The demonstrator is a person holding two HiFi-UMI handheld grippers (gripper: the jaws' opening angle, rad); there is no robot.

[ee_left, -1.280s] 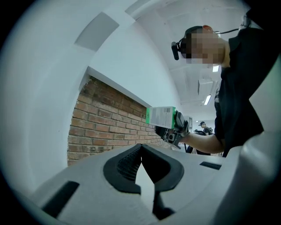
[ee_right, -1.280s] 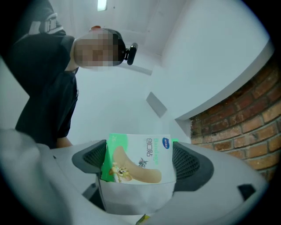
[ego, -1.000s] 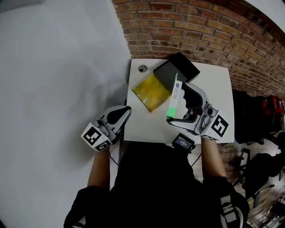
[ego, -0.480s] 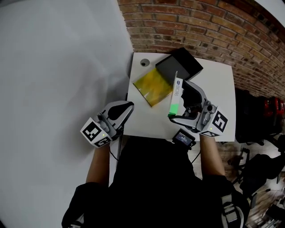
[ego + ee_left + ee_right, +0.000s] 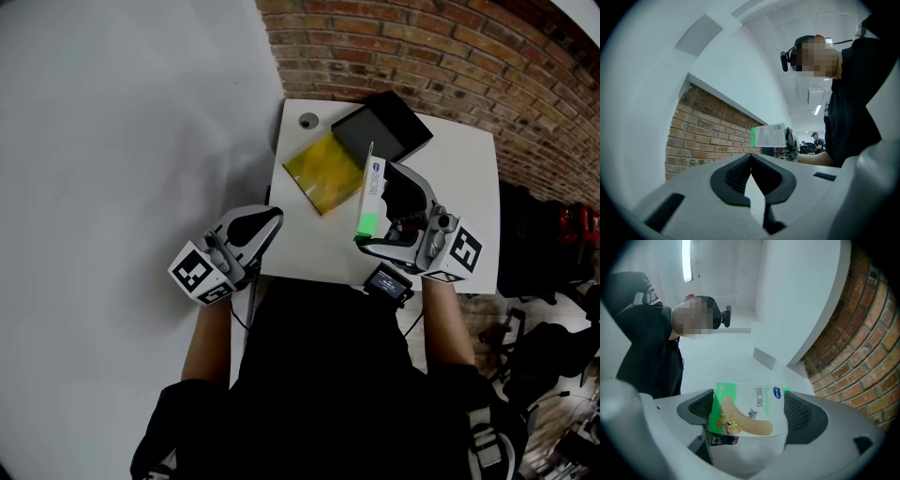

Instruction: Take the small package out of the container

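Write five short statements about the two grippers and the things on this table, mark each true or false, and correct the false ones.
1. The right gripper holds a green and white bandage package. True.
2. The left gripper grips the yellow flat item. False: its jaws are together on nothing, off the near left corner of the white table.
3. The black container stands on the white table at the end by the brick wall. True.
4. The bandage package lies inside the black container. False: it is out, clamped in the right gripper.
5. In the head view, the yellow flat item lies left of the black container. True.
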